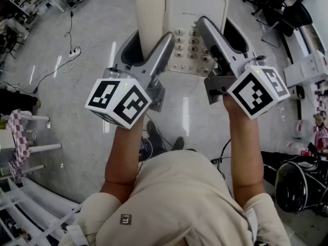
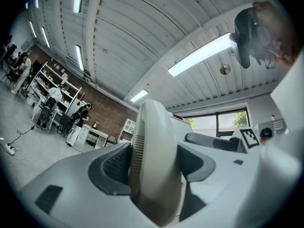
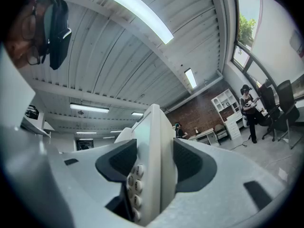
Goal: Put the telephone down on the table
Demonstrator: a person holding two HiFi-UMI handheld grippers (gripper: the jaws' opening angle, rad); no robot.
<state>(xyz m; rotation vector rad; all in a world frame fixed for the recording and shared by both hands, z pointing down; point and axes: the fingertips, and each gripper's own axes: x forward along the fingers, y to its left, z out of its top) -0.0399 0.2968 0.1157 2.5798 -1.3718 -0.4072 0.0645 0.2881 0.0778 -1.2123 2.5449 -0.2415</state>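
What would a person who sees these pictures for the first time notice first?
The eye goes first to the cream telephone at the top centre of the head view, held in the air over the shiny floor. The left tool clamps its handset side and the right tool its keypad side. Just below, the black-and-white marker cubes stand out.
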